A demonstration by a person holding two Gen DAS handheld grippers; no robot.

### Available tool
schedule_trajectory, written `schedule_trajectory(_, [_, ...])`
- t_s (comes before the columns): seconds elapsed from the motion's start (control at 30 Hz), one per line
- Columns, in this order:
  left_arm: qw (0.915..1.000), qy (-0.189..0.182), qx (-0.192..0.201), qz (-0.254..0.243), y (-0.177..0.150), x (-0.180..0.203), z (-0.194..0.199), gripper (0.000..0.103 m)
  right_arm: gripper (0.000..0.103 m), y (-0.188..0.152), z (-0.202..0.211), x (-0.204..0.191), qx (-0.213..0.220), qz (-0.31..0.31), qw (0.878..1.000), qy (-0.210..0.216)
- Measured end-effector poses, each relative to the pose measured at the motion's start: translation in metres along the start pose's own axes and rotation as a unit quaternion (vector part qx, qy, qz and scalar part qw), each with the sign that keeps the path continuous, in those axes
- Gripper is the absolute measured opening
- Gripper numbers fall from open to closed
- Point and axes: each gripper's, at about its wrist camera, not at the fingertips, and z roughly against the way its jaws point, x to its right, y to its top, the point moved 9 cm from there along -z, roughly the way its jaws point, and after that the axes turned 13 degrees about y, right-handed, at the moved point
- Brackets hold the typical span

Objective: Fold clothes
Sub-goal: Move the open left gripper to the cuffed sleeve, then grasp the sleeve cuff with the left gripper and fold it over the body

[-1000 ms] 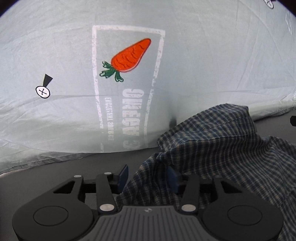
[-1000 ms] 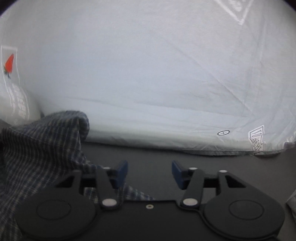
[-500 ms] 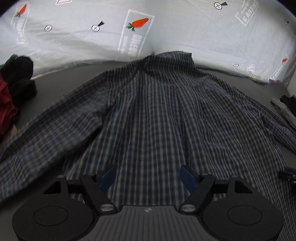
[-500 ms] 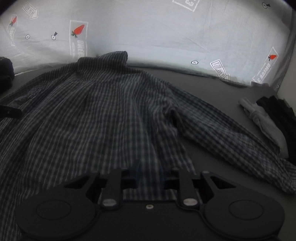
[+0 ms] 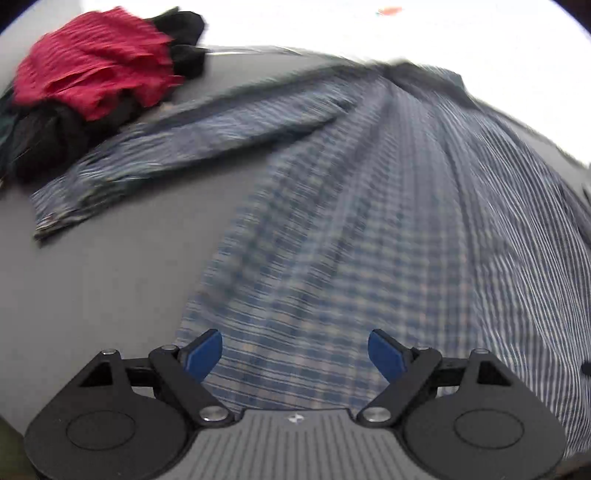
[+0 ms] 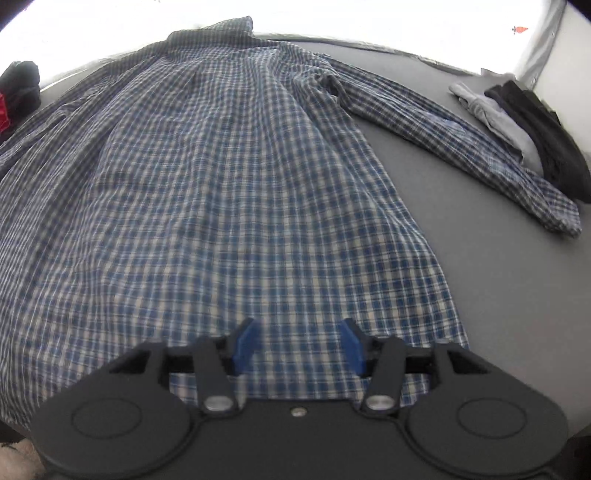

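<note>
Grey surface (image 6: 498, 280) under spread checked shirt (image 6: 221, 184); left tongs (image 5: 295, 354), right tongs (image 6: 300, 345) both spread; no legible writing.

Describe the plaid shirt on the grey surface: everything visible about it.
The plaid shirt is blue, white and dark check, apparently thin woven cloth. It lies spread flat, collar far, hem near, both long sleeves angled outward. Light wrinkles run lengthwise. The left gripper and right gripper are open over the hem.

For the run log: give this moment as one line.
plaid shirt spread flat, unfolded | left gripper open | right gripper open | sleeves out
</note>
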Motion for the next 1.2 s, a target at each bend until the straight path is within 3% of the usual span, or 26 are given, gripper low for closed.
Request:
schedule_trajectory(0.1, [0.9974, 0.002, -0.008, 0.072, 0.015, -0.048, -0.007, 0.087, 0.086, 0.015, 0.002, -0.029, 0.021, -0.005, 1.0, 0.02])
schedule_trajectory(0.2, [0.9909, -0.017, -0.021, 0.132, 0.026, -0.088, -0.017, 0.089, 0.103, 0.03, 0.0, -0.068, 0.043, 0.002, 0.998, 0.054])
schedule_trajectory(0.3, [0.9802, -0.036, -0.035, 0.192, 0.038, -0.129, -0.028, 0.089, 0.103, 0.036, -0.014, -0.113, 0.022, 0.037, 0.996, 0.076])
schedule_trajectory(0.5, [0.975, -0.028, -0.014, 0.22, 0.061, -0.19, -0.054, 0.09, 0.103, 0.035, -0.031, -0.18, 0.021, 0.03, 0.997, 0.071])
schedule_trajectory(0.6, [0.9769, -0.014, -0.002, 0.213, 0.078, -0.218, -0.072, 0.092, 0.103, 0.022, -0.044, -0.2, -0.005, 0.03, 0.998, 0.047])
schedule_trajectory(0.67, [0.9849, 0.01, 0.012, 0.172, 0.088, -0.226, -0.083, 0.093, 0.103, 0.008, -0.052, -0.208, -0.032, 0.021, 0.999, 0.028])
schedule_trajectory(0.8, [0.9931, 0.013, 0.016, 0.115, 0.097, -0.229, -0.106, 0.094, 0.103, -0.006, -0.044, -0.207, -0.03, -0.036, 0.999, 0.016])
schedule_trajectory(0.97, [0.9942, -0.002, 0.025, 0.105, 0.107, -0.216, -0.119, 0.102, 0.103, -0.017, -0.035, -0.201, -0.026, -0.071, 0.997, 0.005])
schedule_trajectory(1.07, [0.9956, 0.012, 0.046, 0.081, 0.115, -0.206, -0.124, 0.102, 0.103, -0.018, -0.032, -0.203, -0.024, -0.079, 0.997, -0.002])
schedule_trajectory(1.2, [0.9918, 0.058, 0.067, 0.092, 0.122, -0.208, -0.133, 0.097, 0.103, -0.019, -0.032, -0.205, -0.021, -0.084, 0.996, -0.005])
